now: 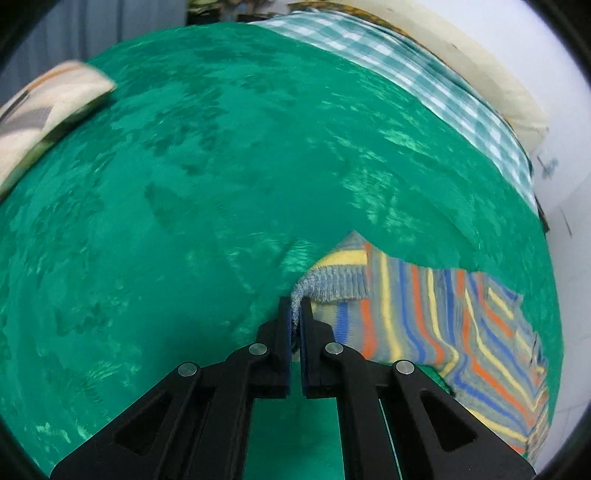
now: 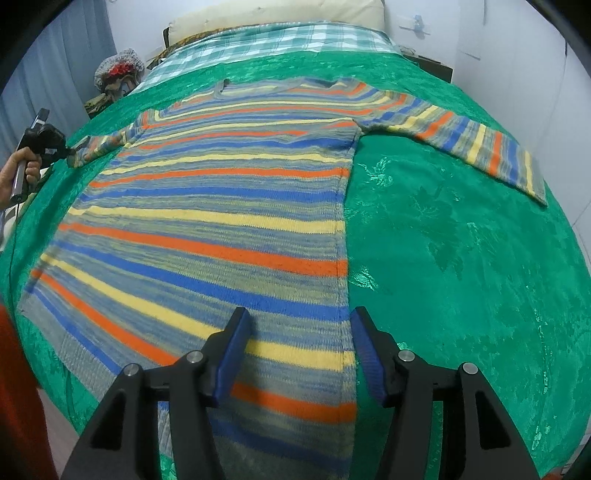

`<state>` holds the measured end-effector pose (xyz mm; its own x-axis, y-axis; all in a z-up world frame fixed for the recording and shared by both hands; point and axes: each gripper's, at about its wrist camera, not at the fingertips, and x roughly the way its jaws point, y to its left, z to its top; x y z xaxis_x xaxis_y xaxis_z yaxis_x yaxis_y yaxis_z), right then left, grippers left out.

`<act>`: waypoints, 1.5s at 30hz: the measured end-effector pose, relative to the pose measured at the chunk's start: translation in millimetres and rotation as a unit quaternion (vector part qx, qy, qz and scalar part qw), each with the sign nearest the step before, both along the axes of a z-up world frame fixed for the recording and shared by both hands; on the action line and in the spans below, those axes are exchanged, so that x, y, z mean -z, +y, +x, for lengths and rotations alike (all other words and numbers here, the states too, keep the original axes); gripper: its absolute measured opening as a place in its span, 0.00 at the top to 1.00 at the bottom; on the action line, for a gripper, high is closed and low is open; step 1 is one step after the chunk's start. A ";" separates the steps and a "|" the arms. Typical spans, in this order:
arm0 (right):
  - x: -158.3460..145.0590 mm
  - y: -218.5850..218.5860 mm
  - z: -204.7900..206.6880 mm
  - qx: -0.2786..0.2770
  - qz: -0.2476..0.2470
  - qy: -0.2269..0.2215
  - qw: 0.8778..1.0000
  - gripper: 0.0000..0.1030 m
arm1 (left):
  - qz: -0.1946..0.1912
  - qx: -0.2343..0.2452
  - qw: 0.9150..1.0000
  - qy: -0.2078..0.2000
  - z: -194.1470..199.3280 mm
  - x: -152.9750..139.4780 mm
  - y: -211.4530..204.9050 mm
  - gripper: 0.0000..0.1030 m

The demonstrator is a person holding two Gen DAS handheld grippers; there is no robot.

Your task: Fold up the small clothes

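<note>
A knitted sweater [image 2: 207,221] striped in blue, orange, yellow and grey lies flat on the green bedspread [image 2: 461,258], its neck at the far end. Its right sleeve [image 2: 480,147] stretches out to the right. My right gripper [image 2: 301,317] is open, its fingers either side of the sweater's right side edge near the hem, with the pads clear of the knit. My left gripper [image 1: 295,306] is shut on the ribbed cuff [image 1: 328,284] of the left sleeve [image 1: 443,325]. In the right wrist view the left gripper [image 2: 72,155] is at the bed's far left, held by a hand [image 2: 22,170].
A green-and-white checked sheet [image 2: 280,40] and a cream pillow [image 2: 280,14] lie at the head of the bed. A folded patterned cloth [image 1: 44,114] rests at the bedspread's left edge. A lacy bundle [image 2: 118,72] sits by the curtain, and white walls border the right side.
</note>
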<state>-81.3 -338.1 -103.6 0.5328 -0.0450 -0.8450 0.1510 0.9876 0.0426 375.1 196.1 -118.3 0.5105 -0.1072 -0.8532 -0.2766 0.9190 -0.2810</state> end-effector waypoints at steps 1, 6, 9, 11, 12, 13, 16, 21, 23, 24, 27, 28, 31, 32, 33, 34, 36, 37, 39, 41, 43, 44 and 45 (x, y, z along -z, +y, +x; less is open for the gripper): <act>0.3 -0.1 0.0 0.000 0.000 0.000 1.000 0.45 | -0.006 -0.003 1.000 0.003 0.9 1.0 5.6 0.99; 2.4 0.5 2.2 -0.002 -0.004 0.001 1.000 0.44 | 0.014 -0.007 1.000 0.025 2.8 14.0 24.1 0.99; 3.4 0.7 3.4 -0.002 -0.006 0.001 1.000 0.44 | -0.013 -0.007 0.999 0.046 10.2 23.0 30.4 0.90; 3.4 0.7 3.6 -0.001 -0.007 0.002 1.000 0.44 | -0.017 -0.028 0.998 0.050 5.4 27.9 39.8 0.63; 3.4 0.5 3.8 -0.001 -0.008 0.002 1.000 0.44 | -0.038 -0.037 0.998 0.046 0.6 31.5 47.5 0.57; 3.4 0.7 4.0 -0.002 -0.007 0.002 1.000 0.44 | -0.056 -0.042 0.997 0.041 -4.6 33.2 52.2 0.55; 3.5 1.0 4.2 -0.002 -0.008 0.001 1.000 0.43 | -0.101 -0.027 0.994 0.026 -18.7 37.1 55.9 0.48; 4.0 1.8 5.5 -0.003 -0.012 0.001 1.000 0.41 | -0.050 0.041 0.998 -0.011 -27.8 34.8 24.0 0.32; 4.2 2.8 6.1 -0.002 -0.014 0.001 1.000 0.41 | -0.060 0.066 0.996 0.004 -23.7 40.9 14.3 0.93; 4.1 2.9 6.3 -0.002 -0.015 0.002 1.000 0.41 | -0.062 0.071 0.995 0.030 -18.6 45.0 12.2 0.96; 4.1 2.7 6.1 -0.002 -0.015 0.002 1.000 0.41 | -0.004 0.069 0.996 0.058 -13.4 35.3 12.7 0.96; 4.4 3.1 6.2 -0.002 -0.015 0.002 1.000 0.41 | 0.011 0.064 0.996 0.066 -12.5 32.2 16.5 0.97; 4.6 4.2 6.8 -0.002 -0.017 0.001 1.000 0.40 | 0.030 0.052 0.994 0.088 -7.5 29.8 24.6 0.96; 5.0 4.7 7.4 -0.003 -0.019 0.002 1.000 0.40 | 0.037 0.053 0.994 0.092 -6.8 30.5 22.6 0.95; 4.9 5.1 8.0 -0.004 -0.020 0.002 1.000 0.40 | 0.050 0.057 0.992 0.099 -6.6 32.4 19.1 0.94; 5.3 4.8 8.3 -0.004 -0.020 0.003 1.000 0.40 | 0.067 0.058 0.991 0.105 -6.5 33.6 16.1 0.87; 5.1 4.1 8.4 -0.004 -0.019 0.003 1.000 0.40 | 0.077 0.048 0.990 0.105 -7.8 30.6 15.5 0.72; 5.3 3.8 8.3 -0.004 -0.019 0.003 1.000 0.40 | 0.084 0.035 0.991 0.101 -10.7 25.8 16.9 0.59; 5.6 3.5 8.3 -0.003 -0.019 0.002 1.000 0.39 | 0.105 0.018 0.992 0.073 -19.1 11.2 15.8 0.43; 6.1 3.3 8.1 -0.002 -0.022 0.002 1.000 0.37 | 0.127 0.038 0.991 0.024 -27.2 -6.7 2.7 0.24; 6.4 4.0 8.5 -0.001 -0.025 0.003 1.000 0.37 | 0.144 0.067 0.987 -0.011 -31.0 -15.7 -17.5 0.12; 6.5 4.1 8.8 0.000 -0.025 0.004 1.000 0.36 | 0.148 0.079 0.986 -0.018 -33.9 -16.0 -21.0 0.09; 6.3 4.5 9.7 0.001 -0.026 0.006 1.000 0.36 | 0.153 0.093 0.984 -0.017 -30.9 -10.8 -29.4 0.08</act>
<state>-71.6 -333.7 -109.8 0.5229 -0.0899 -0.8477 0.1524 0.9883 -0.0108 344.3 166.7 -107.5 0.5361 0.0584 -0.8421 -0.0913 0.9958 0.0110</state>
